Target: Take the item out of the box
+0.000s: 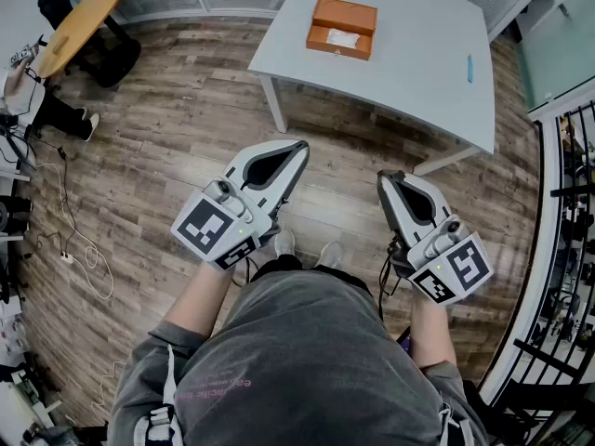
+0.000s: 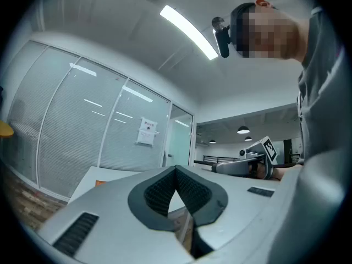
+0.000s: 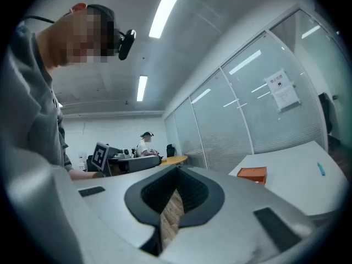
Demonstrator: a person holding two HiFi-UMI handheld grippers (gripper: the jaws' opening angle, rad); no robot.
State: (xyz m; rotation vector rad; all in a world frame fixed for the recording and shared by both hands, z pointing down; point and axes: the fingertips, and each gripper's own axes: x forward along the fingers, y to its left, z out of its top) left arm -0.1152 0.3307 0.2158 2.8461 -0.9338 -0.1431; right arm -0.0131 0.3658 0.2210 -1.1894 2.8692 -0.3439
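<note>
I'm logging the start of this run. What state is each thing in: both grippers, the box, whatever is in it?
left gripper: shut, empty, away from the table.
right gripper: shut, empty, away from the table.
orange box: on the white table, lid apparently open.
white item: lying inside the box, not yet taken out.
blue pen: lying flat on the table, apart from the box.

Item (image 1: 342,38) in box (image 1: 346,13) indistinct
</note>
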